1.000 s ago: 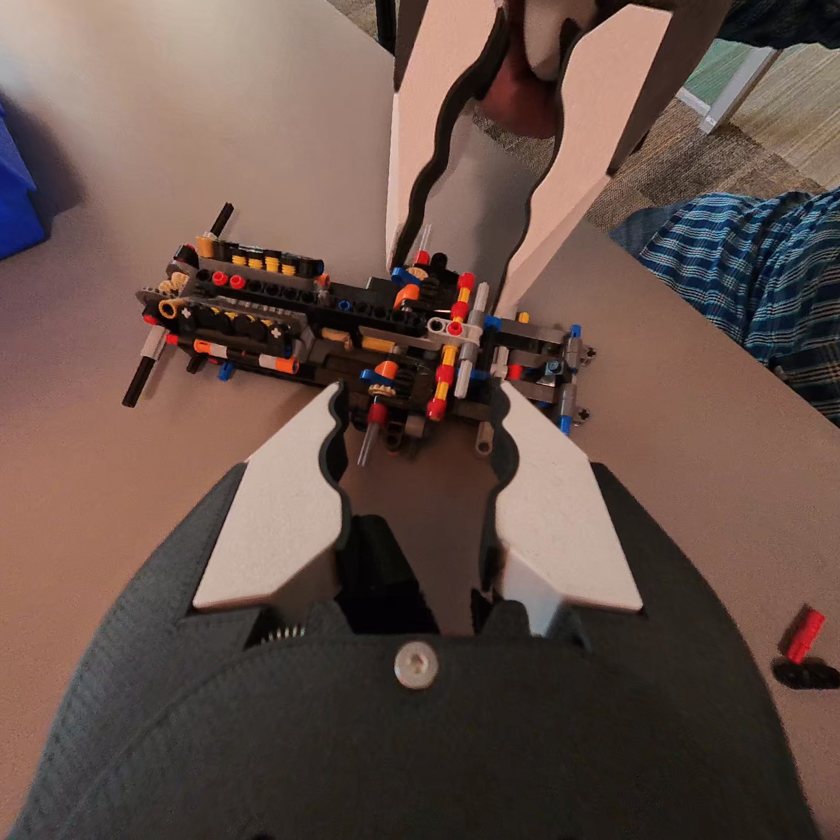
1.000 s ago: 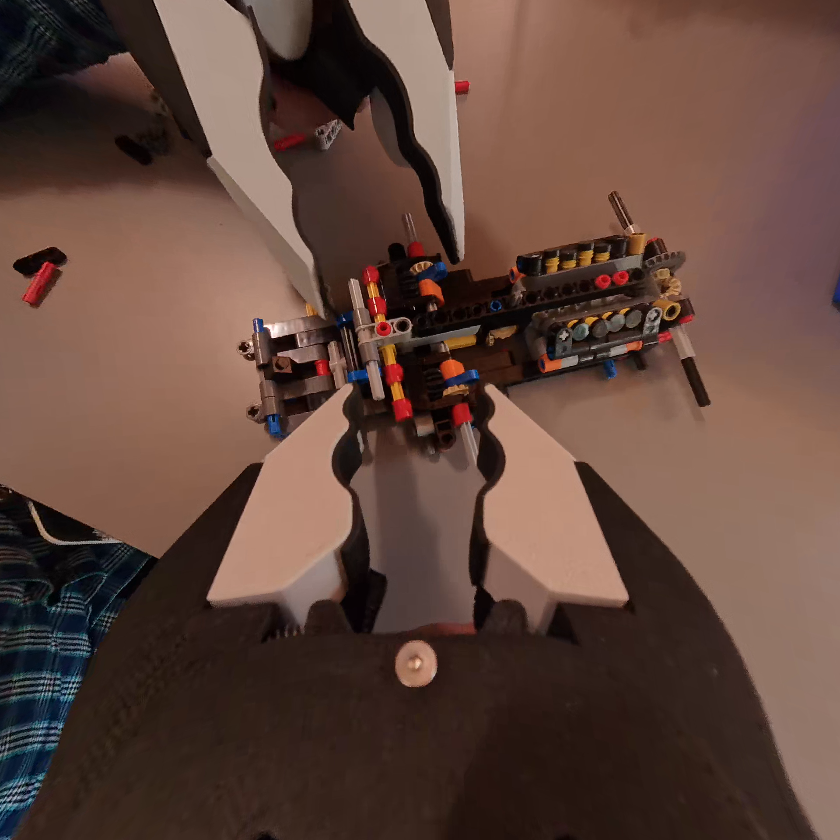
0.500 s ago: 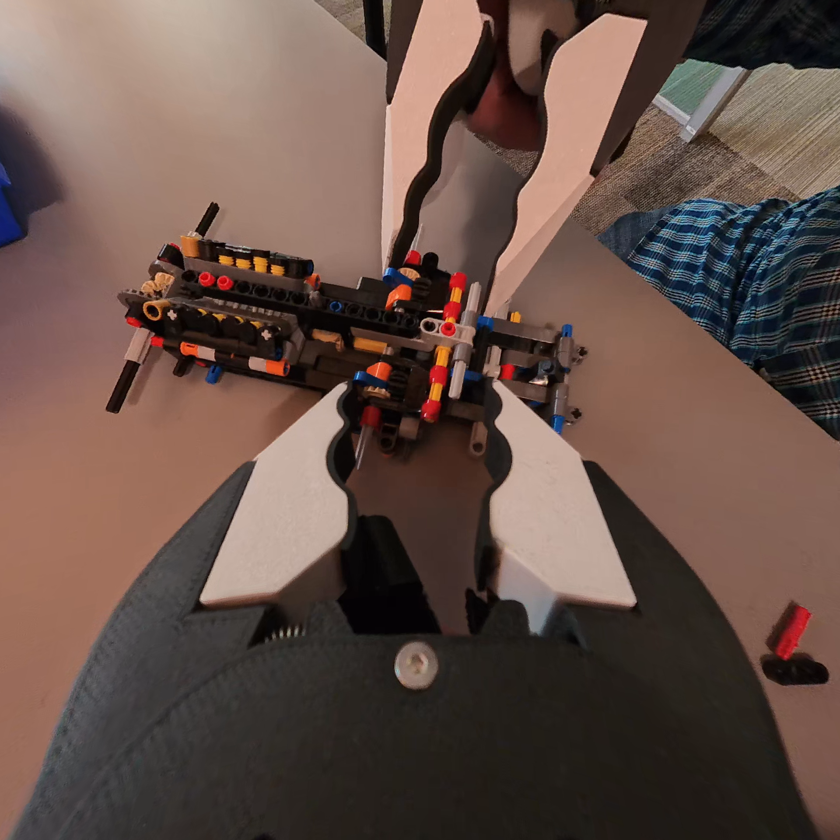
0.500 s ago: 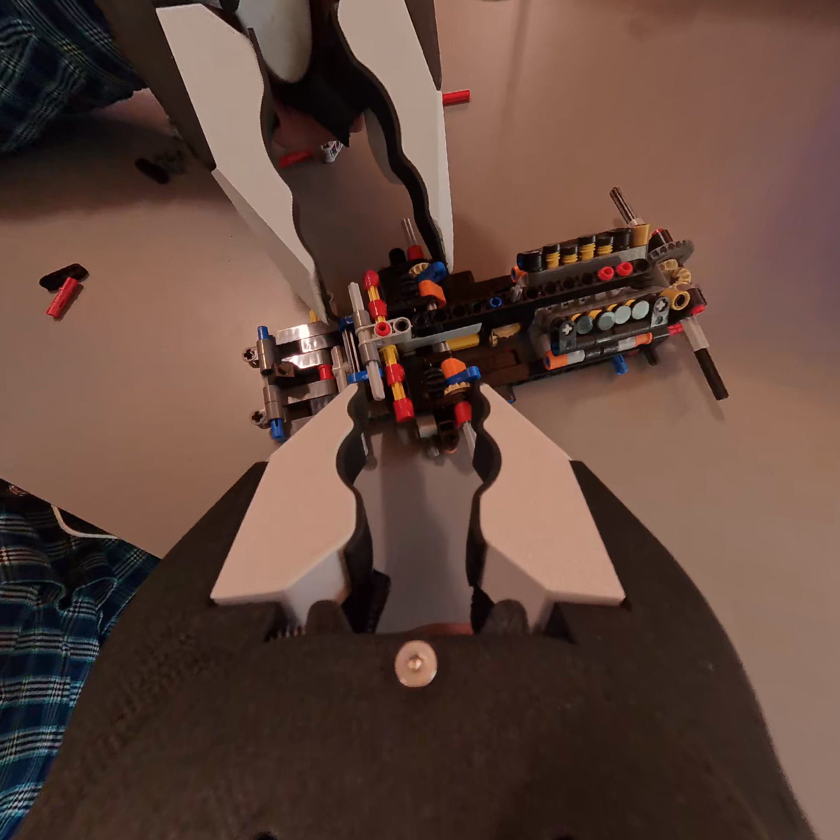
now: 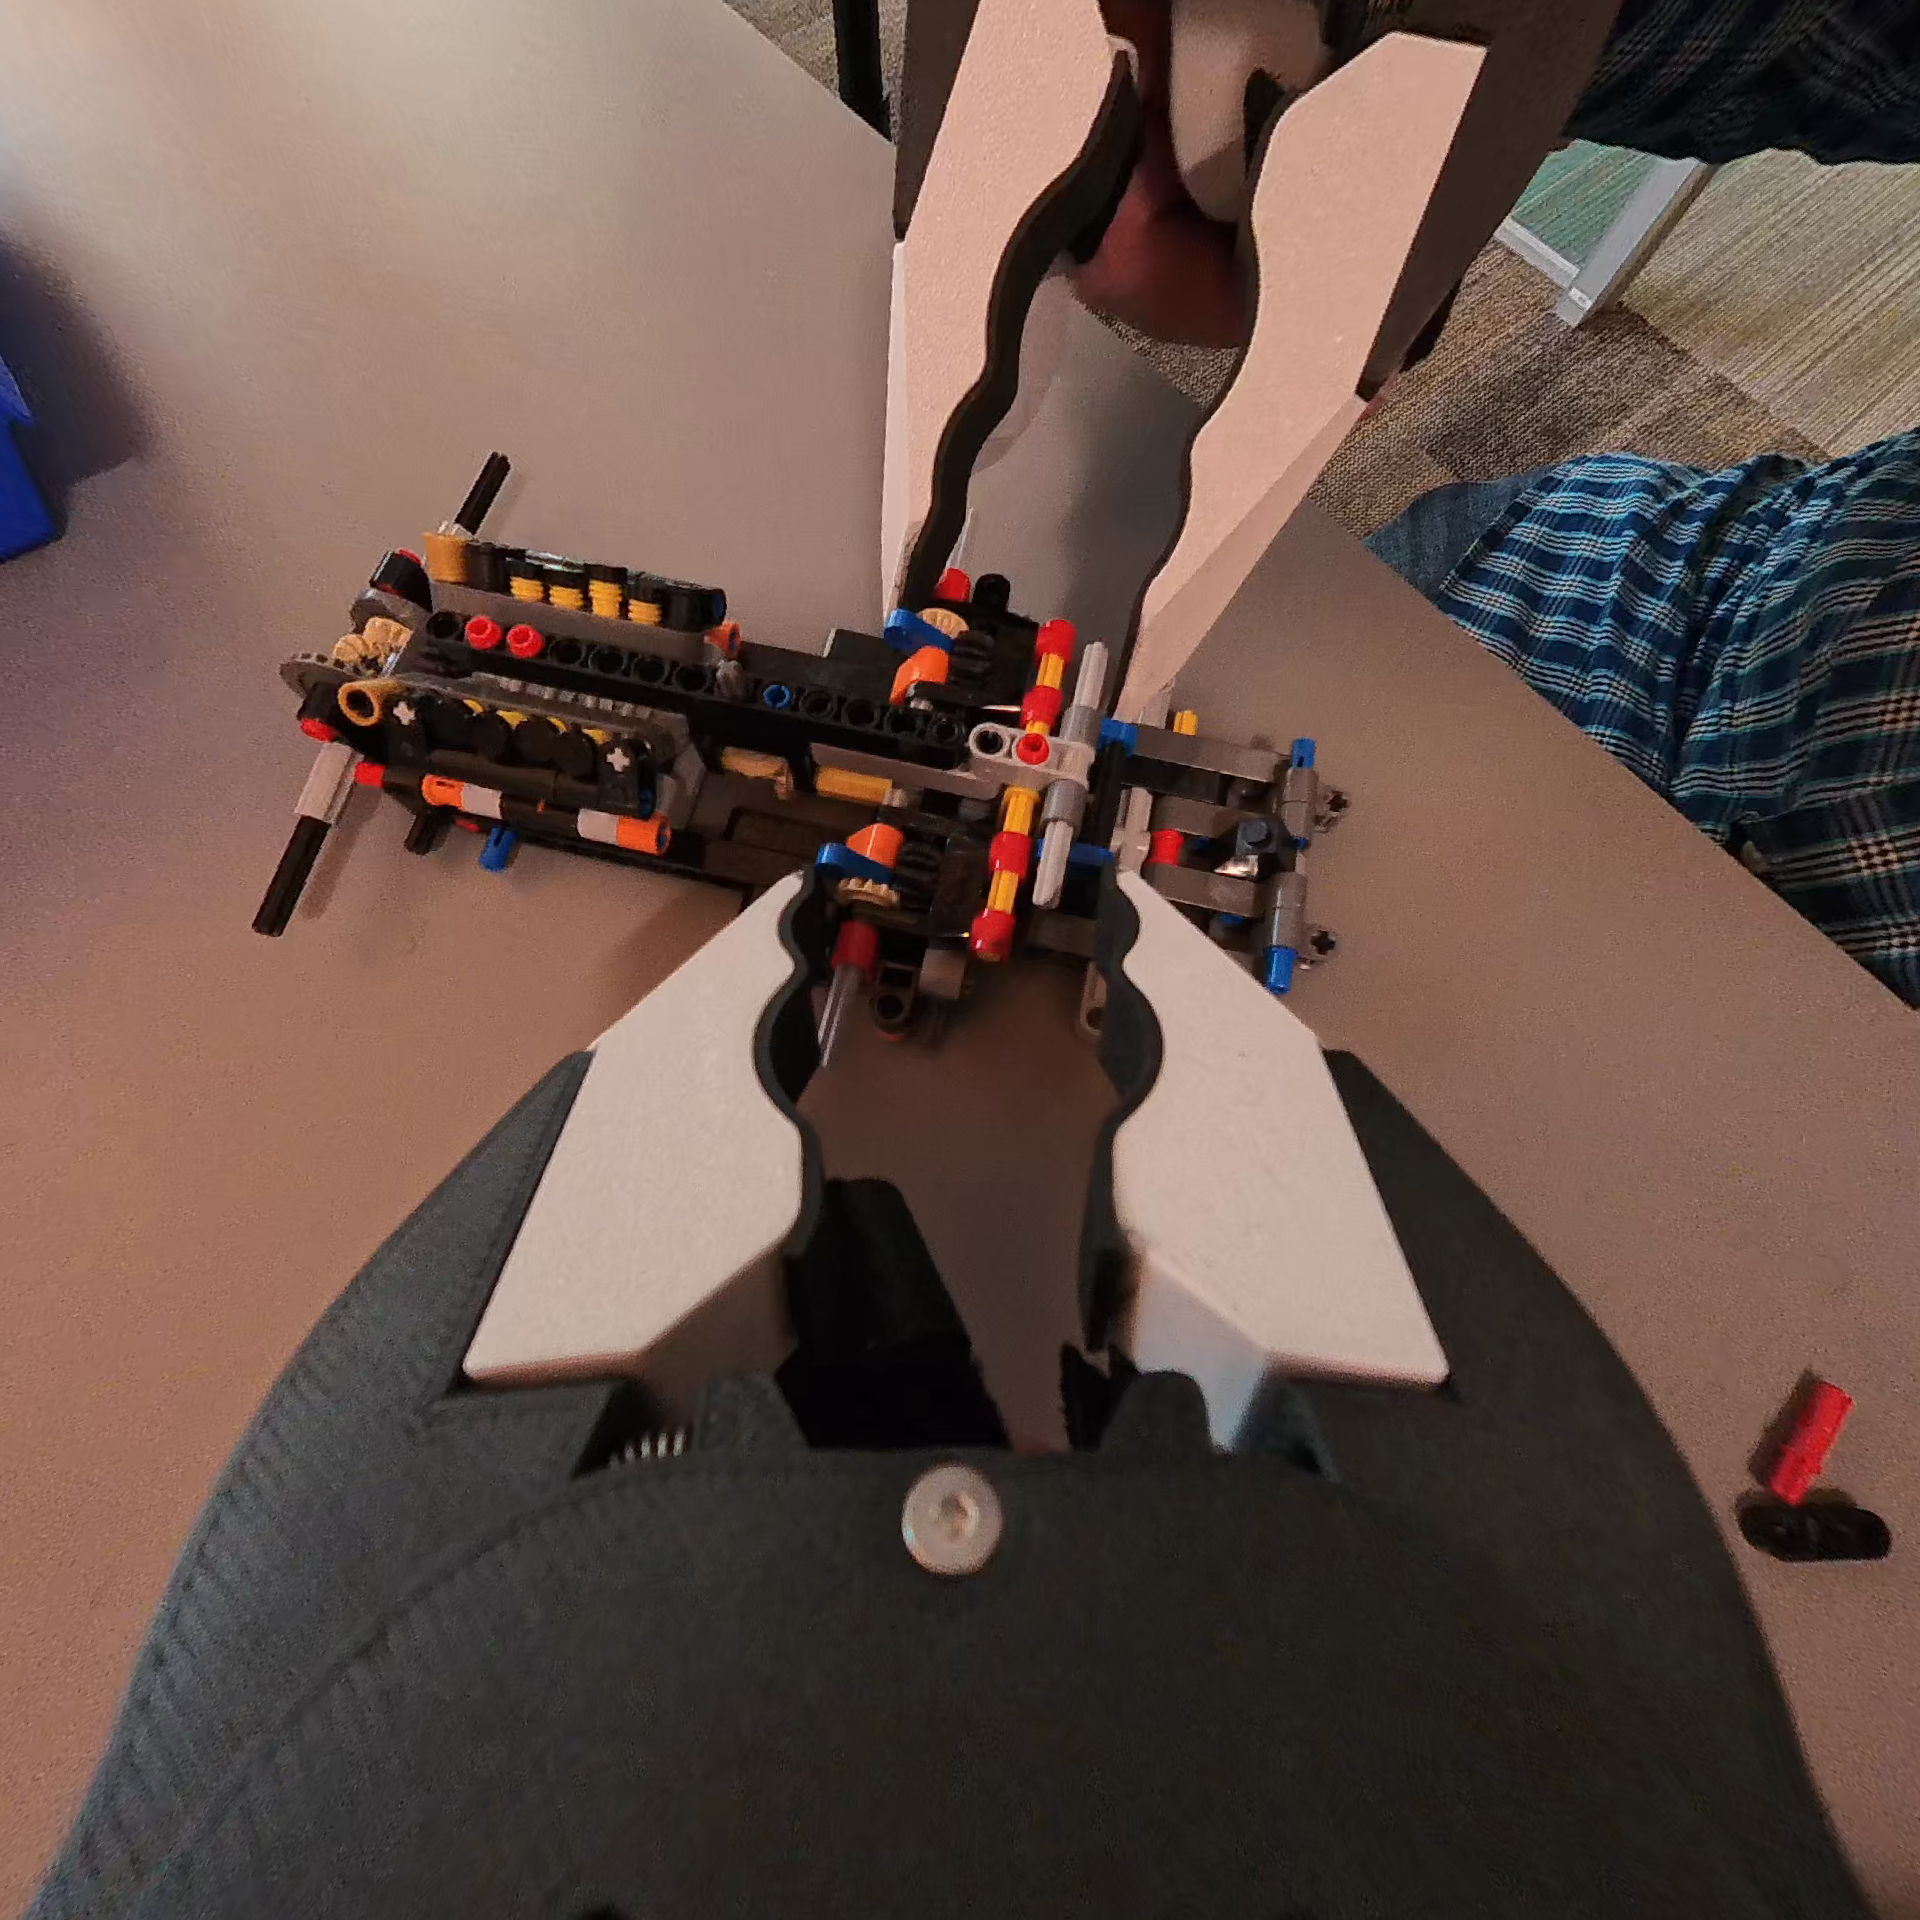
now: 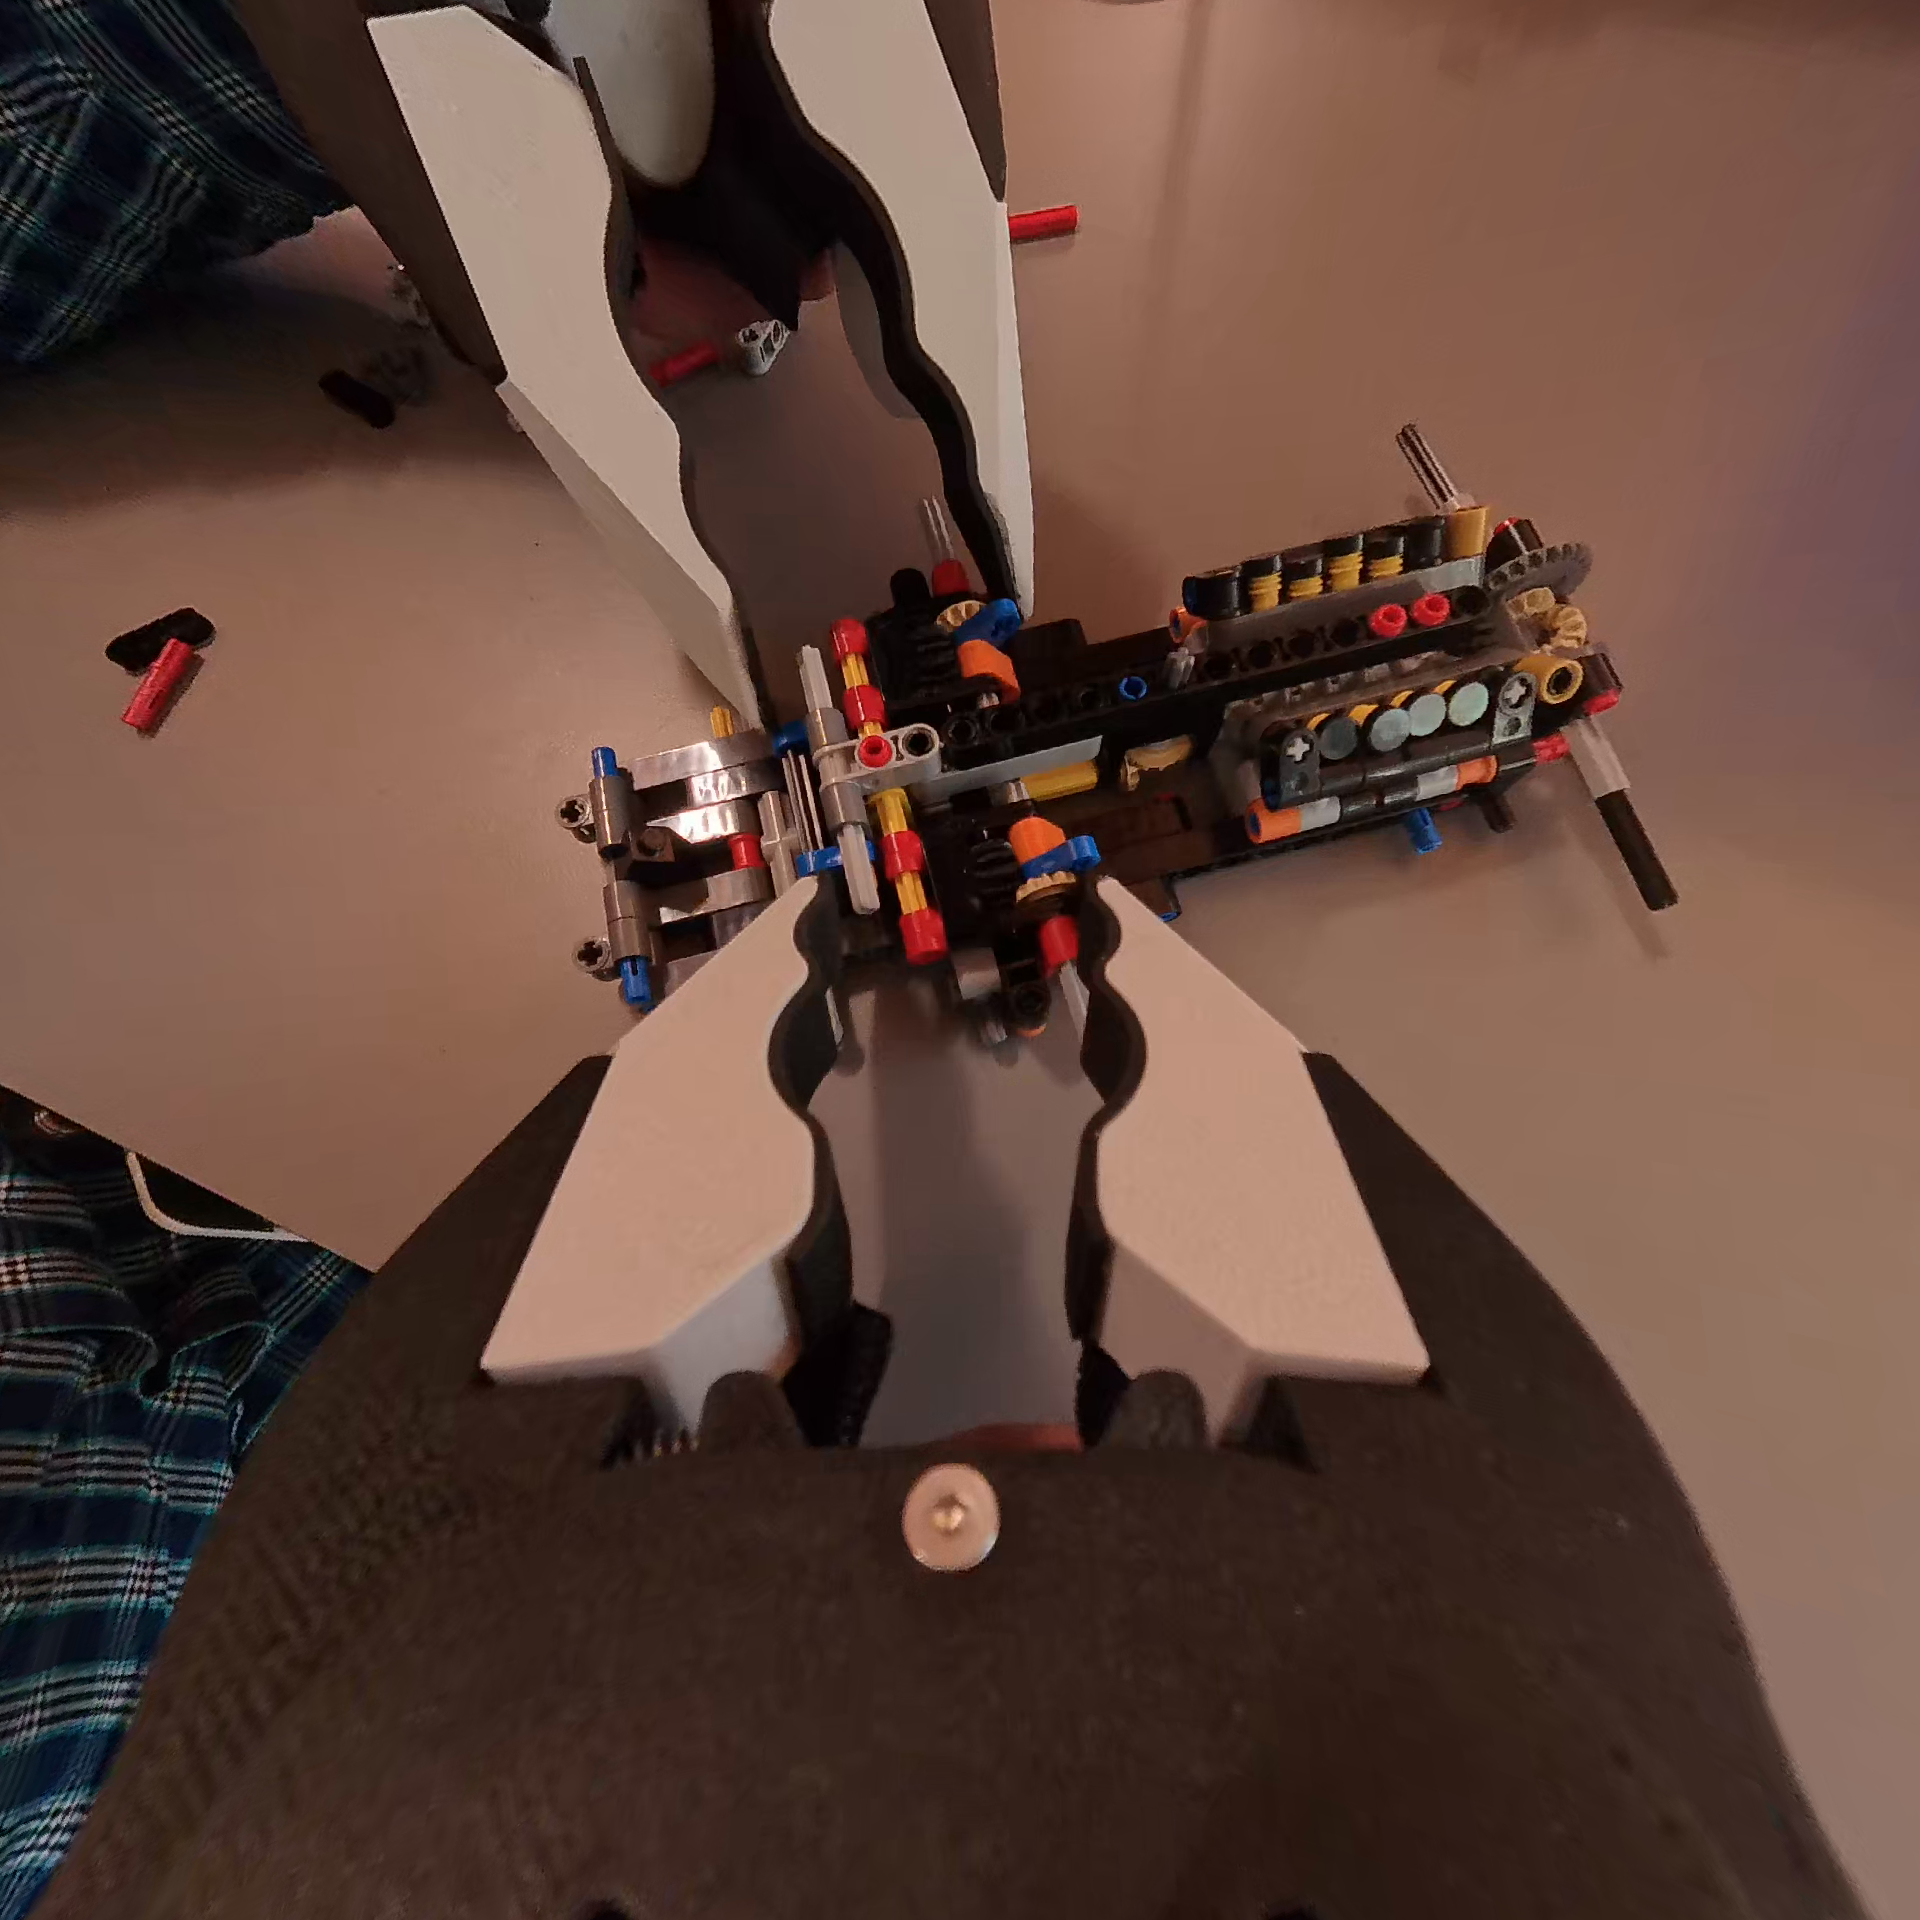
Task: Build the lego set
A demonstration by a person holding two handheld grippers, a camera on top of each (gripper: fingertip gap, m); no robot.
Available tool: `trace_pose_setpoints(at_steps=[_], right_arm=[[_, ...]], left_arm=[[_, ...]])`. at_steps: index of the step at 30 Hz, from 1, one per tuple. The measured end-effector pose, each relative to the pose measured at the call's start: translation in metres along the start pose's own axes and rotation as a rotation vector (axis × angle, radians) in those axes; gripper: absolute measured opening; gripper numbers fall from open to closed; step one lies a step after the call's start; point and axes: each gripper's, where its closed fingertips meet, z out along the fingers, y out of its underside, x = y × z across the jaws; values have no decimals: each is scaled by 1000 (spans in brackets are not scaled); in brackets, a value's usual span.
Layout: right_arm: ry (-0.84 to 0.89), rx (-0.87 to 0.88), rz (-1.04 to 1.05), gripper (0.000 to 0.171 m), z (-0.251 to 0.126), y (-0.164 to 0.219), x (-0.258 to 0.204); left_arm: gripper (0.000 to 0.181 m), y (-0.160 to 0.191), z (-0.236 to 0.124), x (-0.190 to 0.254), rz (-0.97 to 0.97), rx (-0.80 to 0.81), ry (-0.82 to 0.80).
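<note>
**Two open claws face each other across the model's narrow width**

Nearest the left wrist camera, the left gripper (image 5: 961,925), white-fingered with black wavy pads, stands open, its fingertips straddling the near edge of the long black-and-grey technic lego chassis (image 5: 790,748). A thin grey axle with a red bush (image 5: 847,971) pokes out of the model into the gap, close to the left-hand pad. I cannot tell whether either pad actually touches a part.

The chassis lies flat on the smooth beige tabletop (image 5: 520,260), its long axis running crosswise to both claws, the piston-row end one way and the grey hinged end the other.

Beyond it, the right gripper (image 5: 1029,644) comes in from the opposite side, also open, fingertips at the far edge near the yellow-and-red cross axle (image 5: 1023,790). In its own view the right gripper (image 6: 956,914) brackets the same middle section.

Both claws look equally near, so closing would likely pinch the model across its short width.

Off to the side lie a loose red pin (image 5: 1803,1439) and a small black connector (image 5: 1813,1538).
</note>
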Motion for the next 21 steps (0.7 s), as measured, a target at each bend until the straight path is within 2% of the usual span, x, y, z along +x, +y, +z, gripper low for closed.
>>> trace_pose_setpoints(at_steps=[16, 21], right_arm=[[-73, 59, 43, 61, -4, -4, -6], [-81, 78, 42, 57, -2, -6, -7]], left_arm=[[65, 5, 1, 6, 3, -22, 27], [63, 6, 2, 6, 5, -28, 25]])
